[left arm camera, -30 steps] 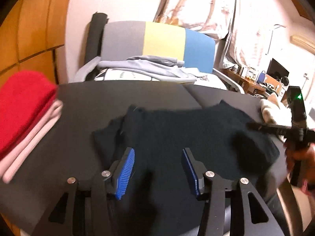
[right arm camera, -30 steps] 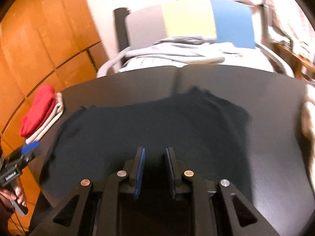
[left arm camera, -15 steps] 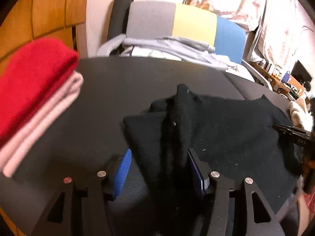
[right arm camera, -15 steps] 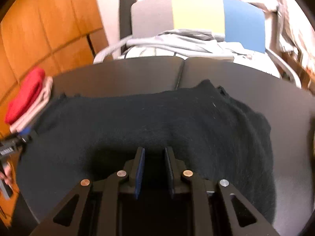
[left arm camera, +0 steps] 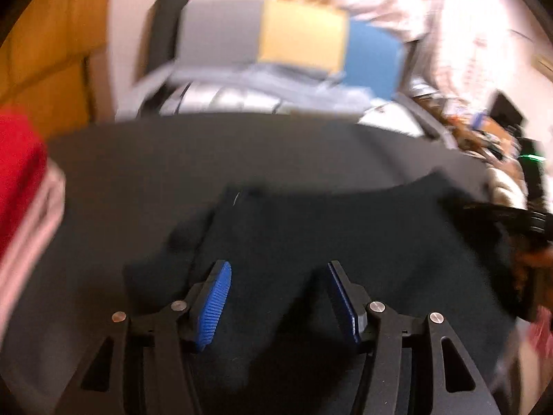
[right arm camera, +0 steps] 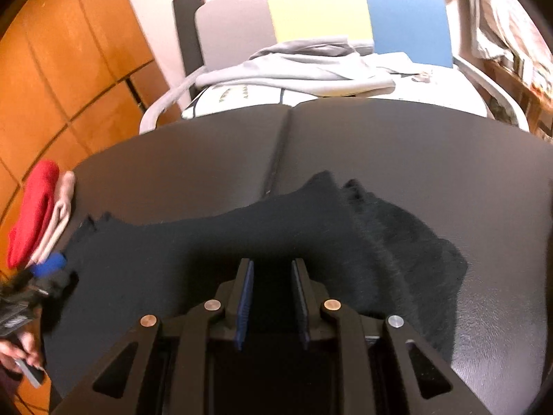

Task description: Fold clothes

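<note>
A black garment [left arm camera: 345, 228] lies spread on the dark table [left arm camera: 207, 152]. My left gripper [left arm camera: 278, 294] hovers over its near left part, open, with nothing between the blue pads; this view is blurred by motion. In the right wrist view the black garment [right arm camera: 207, 242] stretches from left to right, with ridged folds on its right side. My right gripper [right arm camera: 273, 297] sits at the near edge, its jaws close together on the black cloth. The left gripper [right arm camera: 48, 269] shows at the garment's left corner.
A folded red and pink stack [right arm camera: 34, 214] sits at the table's left edge. Behind the table [right arm camera: 414, 145] stands a grey, yellow and blue chair [right arm camera: 311, 10] with a grey garment [right arm camera: 304, 69] on it. A cream cloth [left arm camera: 504, 186] lies at the far right. A hand [right arm camera: 20, 352] holds the left tool.
The bunched fold that stood between the left gripper's fingers is gone and the cloth lies flatter. The left view has swung and blurred. The right gripper keeps its narrow gap.
</note>
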Tool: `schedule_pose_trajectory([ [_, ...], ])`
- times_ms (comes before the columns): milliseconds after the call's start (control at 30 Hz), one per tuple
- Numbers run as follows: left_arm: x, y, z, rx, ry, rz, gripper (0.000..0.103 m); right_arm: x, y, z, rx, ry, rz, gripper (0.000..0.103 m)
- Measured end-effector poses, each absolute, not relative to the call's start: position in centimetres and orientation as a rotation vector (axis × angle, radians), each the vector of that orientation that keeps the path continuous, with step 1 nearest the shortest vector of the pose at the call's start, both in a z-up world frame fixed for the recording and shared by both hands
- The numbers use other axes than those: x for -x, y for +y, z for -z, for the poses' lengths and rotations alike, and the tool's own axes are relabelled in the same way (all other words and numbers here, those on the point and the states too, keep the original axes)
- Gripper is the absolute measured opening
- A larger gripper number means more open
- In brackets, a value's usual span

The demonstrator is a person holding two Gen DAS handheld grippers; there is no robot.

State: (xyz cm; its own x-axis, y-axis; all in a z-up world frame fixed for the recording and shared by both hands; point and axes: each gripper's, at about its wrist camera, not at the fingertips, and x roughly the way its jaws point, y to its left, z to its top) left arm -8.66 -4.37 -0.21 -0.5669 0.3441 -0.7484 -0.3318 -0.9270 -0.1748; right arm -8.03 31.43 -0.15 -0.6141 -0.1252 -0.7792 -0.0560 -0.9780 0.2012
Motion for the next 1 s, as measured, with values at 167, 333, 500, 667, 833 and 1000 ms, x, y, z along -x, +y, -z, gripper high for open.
schedule_pose_trajectory([
  [167, 9.0, -5.4, -0.1, 1.178, 0.039, -2.526, 0.053, 7.3, 33.3, -0.6, -1.364, -0.364, 2.849, 0.02],
  [333, 7.2, -7.7, -1.4, 1.163, 0.151, -2.616, 0.055, 6.4, 35.3, -1.4, -1.344, -0.439, 2.921, 0.023],
  [500, 4.0, -11.8, -2.8, 1.127, -0.264, -2.625, 0.058, 1.3, 40.7, -2.4, -1.217, -0.865, 2.774, 0.042],
  [667, 0.7, -9.2, -3.2, 1.071, -0.4, -2.534, 0.059, -1.1, 43.3, 0.6, -1.341, -1.032, 2.601, 0.051],
  [833, -1.4, -3.4, -2.5, 1.034, -0.18, -2.472, 0.062, -1.8, 43.7, 2.6, -1.31, -1.149, 2.523, 0.051],
  [1000, -0.6, -1.0, -0.5, 1.085, 0.029, -2.506, 0.062, 0.2, 43.1, 3.4, -1.242, -1.176, 2.442, 0.051],
])
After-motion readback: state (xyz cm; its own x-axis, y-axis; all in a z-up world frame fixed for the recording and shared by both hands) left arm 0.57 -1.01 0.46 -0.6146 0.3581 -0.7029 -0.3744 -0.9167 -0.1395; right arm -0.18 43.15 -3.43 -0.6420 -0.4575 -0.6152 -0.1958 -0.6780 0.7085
